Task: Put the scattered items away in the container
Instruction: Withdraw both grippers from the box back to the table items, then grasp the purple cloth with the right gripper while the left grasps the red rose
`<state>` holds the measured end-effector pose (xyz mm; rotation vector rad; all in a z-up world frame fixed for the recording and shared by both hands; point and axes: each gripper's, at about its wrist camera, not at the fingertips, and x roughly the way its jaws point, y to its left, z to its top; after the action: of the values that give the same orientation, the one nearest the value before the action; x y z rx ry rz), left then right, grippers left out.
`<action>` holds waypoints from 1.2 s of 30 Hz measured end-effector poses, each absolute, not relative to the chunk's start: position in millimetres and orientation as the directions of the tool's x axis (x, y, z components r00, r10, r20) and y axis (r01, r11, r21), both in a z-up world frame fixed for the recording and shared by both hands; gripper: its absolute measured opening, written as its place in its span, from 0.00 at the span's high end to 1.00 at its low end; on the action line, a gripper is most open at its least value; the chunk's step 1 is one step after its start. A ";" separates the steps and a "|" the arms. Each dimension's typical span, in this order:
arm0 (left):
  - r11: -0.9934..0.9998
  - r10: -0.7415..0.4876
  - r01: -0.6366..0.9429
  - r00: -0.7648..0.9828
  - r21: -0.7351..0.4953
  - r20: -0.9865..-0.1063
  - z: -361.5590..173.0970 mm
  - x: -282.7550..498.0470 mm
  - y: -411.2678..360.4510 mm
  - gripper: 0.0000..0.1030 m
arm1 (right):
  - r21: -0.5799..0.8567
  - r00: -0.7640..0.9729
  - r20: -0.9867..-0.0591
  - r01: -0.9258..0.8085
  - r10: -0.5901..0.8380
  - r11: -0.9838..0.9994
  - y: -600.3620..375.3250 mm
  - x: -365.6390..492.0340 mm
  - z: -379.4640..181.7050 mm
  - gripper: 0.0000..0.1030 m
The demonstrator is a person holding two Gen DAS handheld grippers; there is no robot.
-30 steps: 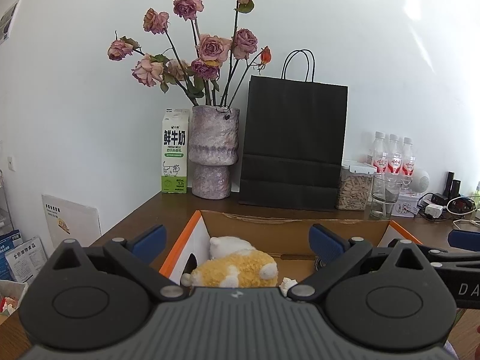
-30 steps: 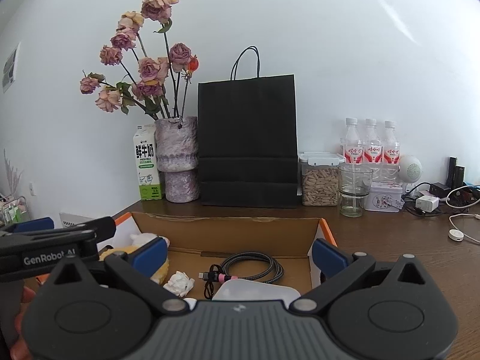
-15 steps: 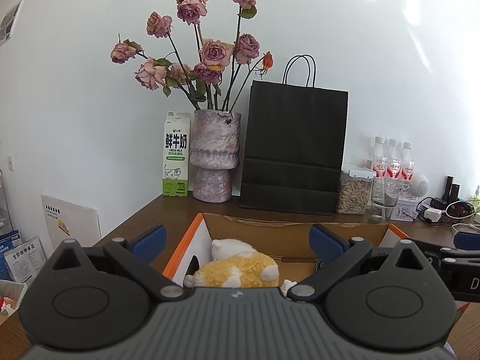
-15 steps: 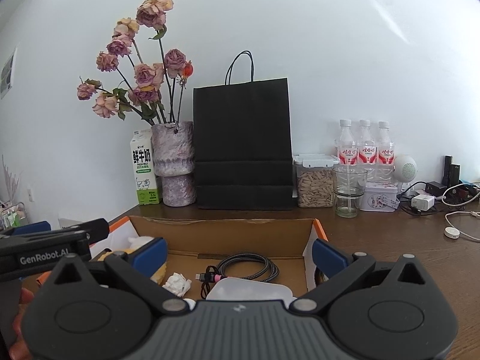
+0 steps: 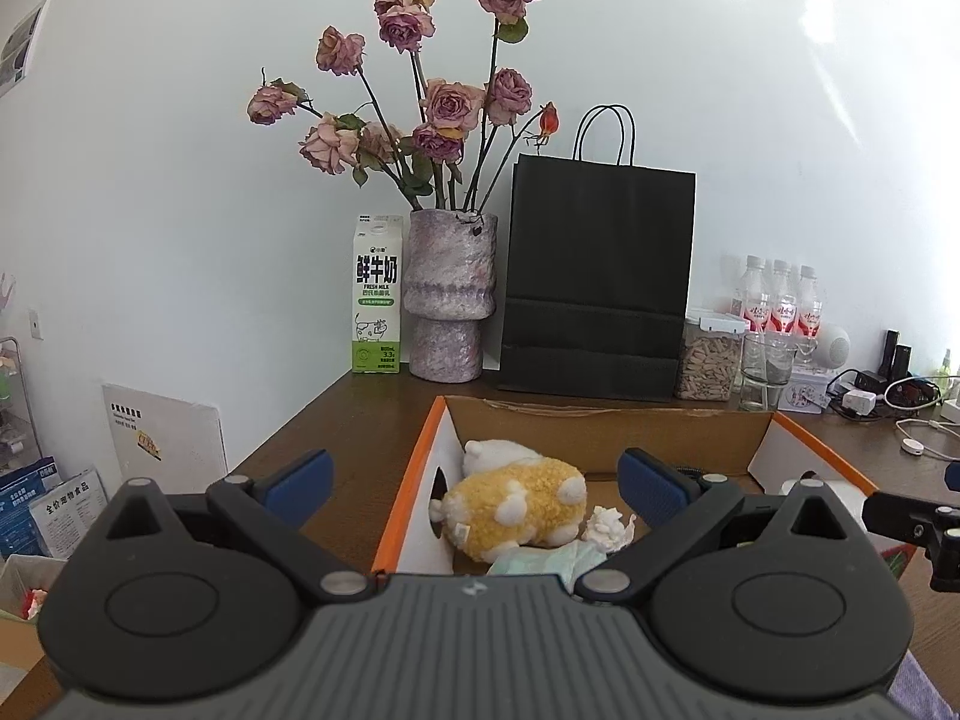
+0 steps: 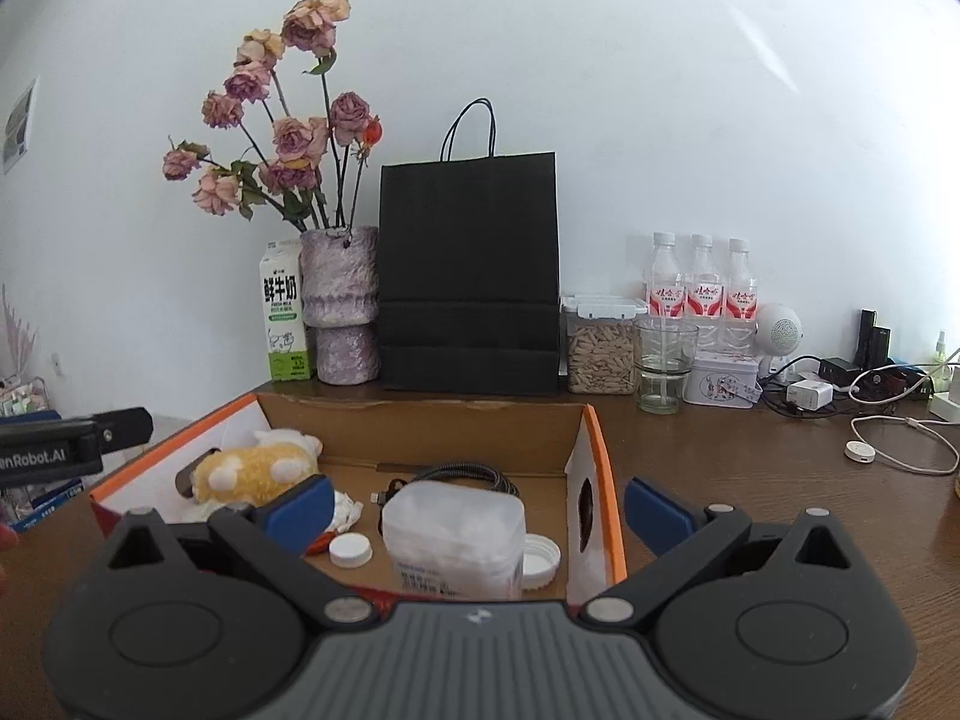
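Right wrist view shows the cardboard box (image 6: 420, 420) lying open-topped on the brown surface (image 6: 750, 468), its long axis running left to right across the frame. Inside sit a yellow plush toy (image 6: 252, 468) at the left end, a coiled black cable (image 6: 468, 474), a clear plastic tub (image 6: 453, 534), two white caps (image 6: 351, 551) and crumpled tissue (image 6: 347, 507). Both the right tool (image 6: 477, 510) and left tool (image 5: 474, 483) hang wide apart and empty over the box's near edge.
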<state>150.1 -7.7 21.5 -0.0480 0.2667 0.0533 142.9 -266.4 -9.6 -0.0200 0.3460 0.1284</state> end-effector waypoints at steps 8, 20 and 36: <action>0.997 0.067 -0.077 0.942 -0.020 -0.329 5.5 131.8 12.3 0.00 | -0.011 0.868 -0.488 -0.109 0.090 0.994 -283.4 131.0 -36.9 0.00; 0.999 0.045 -0.050 0.910 -0.001 -0.412 -19.3 110.6 22.4 0.00 | 0.023 0.748 -0.655 -0.126 0.110 0.992 -291.5 131.6 -75.8 0.00; 0.998 0.046 -0.057 0.910 -0.014 -0.411 -19.6 107.5 26.5 0.00 | 0.041 0.728 -0.666 -0.183 0.163 0.982 -272.1 153.3 -72.0 0.00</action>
<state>107.5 26.5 -19.6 -0.0260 0.4236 0.0532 153.3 -272.1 -72.0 -0.0280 0.7310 0.1906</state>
